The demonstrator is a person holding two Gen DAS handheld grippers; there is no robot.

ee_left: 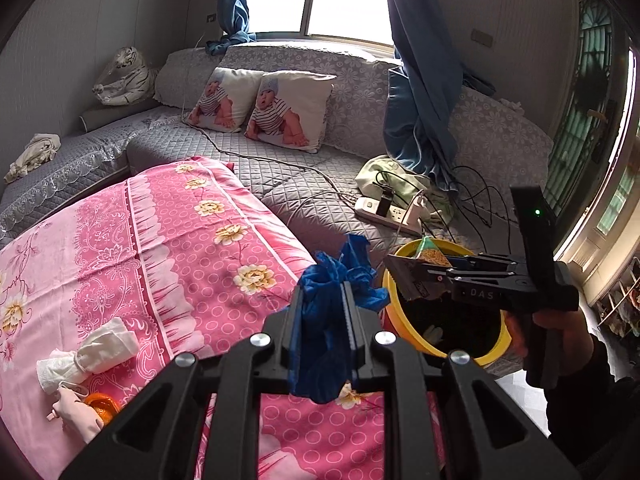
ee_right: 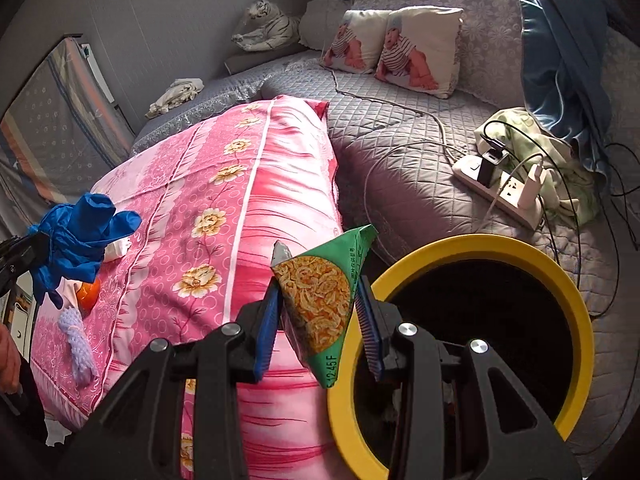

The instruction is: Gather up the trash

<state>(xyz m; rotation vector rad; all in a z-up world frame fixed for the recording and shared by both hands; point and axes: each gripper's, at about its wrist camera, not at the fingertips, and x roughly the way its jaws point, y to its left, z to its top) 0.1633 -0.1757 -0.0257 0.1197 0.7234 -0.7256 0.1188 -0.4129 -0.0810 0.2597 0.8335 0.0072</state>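
Carrying two pieces of trash toward the yellow-rimmed bin [ee_right: 472,248], which stands at the corner of the pink floral bedspread [ee_left: 168,240]. Right gripper [ee_right: 320,312]: jaws set narrow, clamped on a green snack packet [ee_right: 320,300] printed with noodles; the packet's long axis runs near upright between the pads, its torn top above the jaws, its lower corner hanging below them. In the right wrist view the packet sits just beside the bin's near rim, the dark mouth lying beyond and to the right of it; in the left wrist view the same jaws reach over the rim. Left gripper [ee_left: 322,320]: jaws pinched tight on a crumpled blue glove [ee_left: 340,280], the bundle bulging above the pads and trailing below. It hangs over the bedspread's edge, the bin to its right and a little ahead. Judgement: the right hand is the nearer to the bin mouth and likely drops first; the left needs a further sideways carry to clear the rim. Left on the bedspread, well away from the bin: a wad of white tissue [ee_left: 88,356] and something orange [ee_left: 102,404].
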